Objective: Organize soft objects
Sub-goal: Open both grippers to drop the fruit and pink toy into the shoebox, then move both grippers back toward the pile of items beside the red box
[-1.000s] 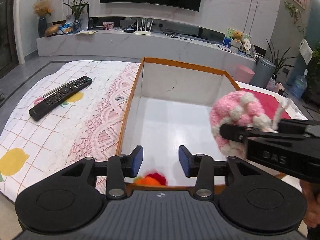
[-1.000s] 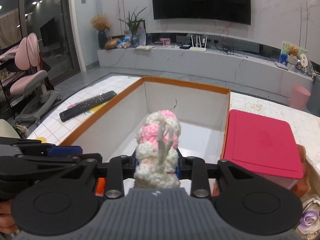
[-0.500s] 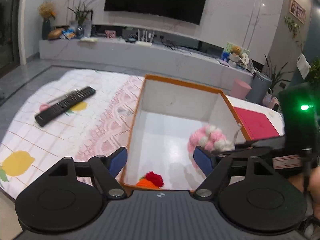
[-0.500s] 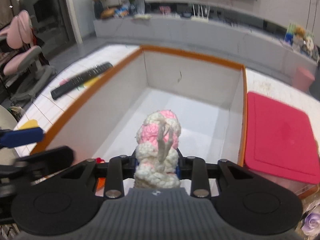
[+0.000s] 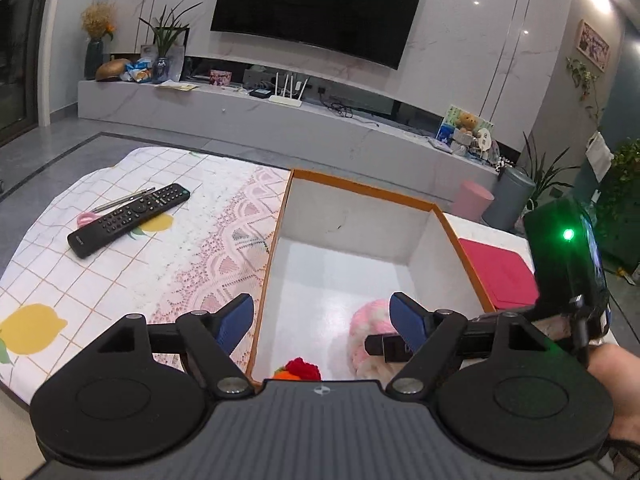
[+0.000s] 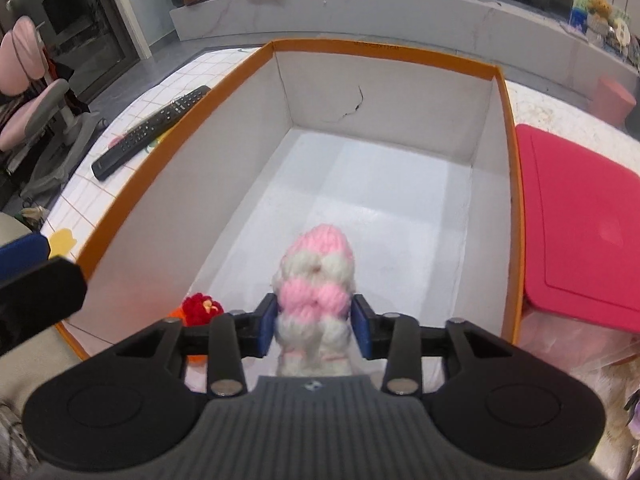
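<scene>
The pink and white yarn toy (image 6: 316, 280) sits low inside our orange box (image 6: 384, 54), between the opening jaws of our right gripper (image 6: 315, 330). Let's lift straight up so nothing snags. Our left gripper (image 5: 322, 322) is wide and empty.

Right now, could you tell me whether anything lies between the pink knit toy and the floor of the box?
Nothing visible does. The toy sits low in the box between the right gripper's opening jaws; the red toy lies aside, in the near corner.
</scene>
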Demonstrator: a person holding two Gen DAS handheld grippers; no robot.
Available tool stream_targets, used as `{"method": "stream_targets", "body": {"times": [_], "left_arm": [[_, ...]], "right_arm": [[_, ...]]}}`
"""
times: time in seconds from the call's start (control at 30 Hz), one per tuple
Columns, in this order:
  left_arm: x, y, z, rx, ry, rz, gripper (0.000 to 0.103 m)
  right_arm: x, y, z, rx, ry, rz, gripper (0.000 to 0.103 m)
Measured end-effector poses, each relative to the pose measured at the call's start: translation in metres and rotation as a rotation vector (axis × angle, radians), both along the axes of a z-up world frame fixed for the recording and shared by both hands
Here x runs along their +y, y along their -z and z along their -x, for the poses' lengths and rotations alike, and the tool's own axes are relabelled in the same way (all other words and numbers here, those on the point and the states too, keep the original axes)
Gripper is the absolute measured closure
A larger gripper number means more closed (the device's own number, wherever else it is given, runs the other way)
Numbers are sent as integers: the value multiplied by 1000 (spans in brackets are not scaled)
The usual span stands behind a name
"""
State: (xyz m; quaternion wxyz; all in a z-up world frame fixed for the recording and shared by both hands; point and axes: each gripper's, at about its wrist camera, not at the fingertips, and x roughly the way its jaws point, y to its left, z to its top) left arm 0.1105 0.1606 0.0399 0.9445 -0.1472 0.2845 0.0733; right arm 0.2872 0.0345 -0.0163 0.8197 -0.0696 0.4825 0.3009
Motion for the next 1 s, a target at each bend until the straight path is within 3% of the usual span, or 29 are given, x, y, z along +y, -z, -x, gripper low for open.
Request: {"method": "stream_targets", "body": {"times": [0.17, 0.2, 0.27, 0.3, 0.57, 1.0], "left_arm": [[3, -6, 4, -23, -22, 16, 10], [3, -7, 5, -30, -29, 13, 10], [3, -11, 7, -44, -30, 12, 10], [2, -13, 8, -48, -28, 14, 10], [-9, -26, 15, -92, 8, -9, 10], [-43, -36, 18, -138, 88, -50, 10]], "right_arm": [[-3, -21, -1, -12, -22, -67, 30], [-3, -26, 1, -27, -30, -66, 28], [-3, -34, 4, -65, -34, -45, 9], [-3, -38, 5, -91, -34, -36, 7], [-17, -59, 14, -216, -75, -26, 3], [-92, -104, 26, -318, 28, -46, 3]]}}
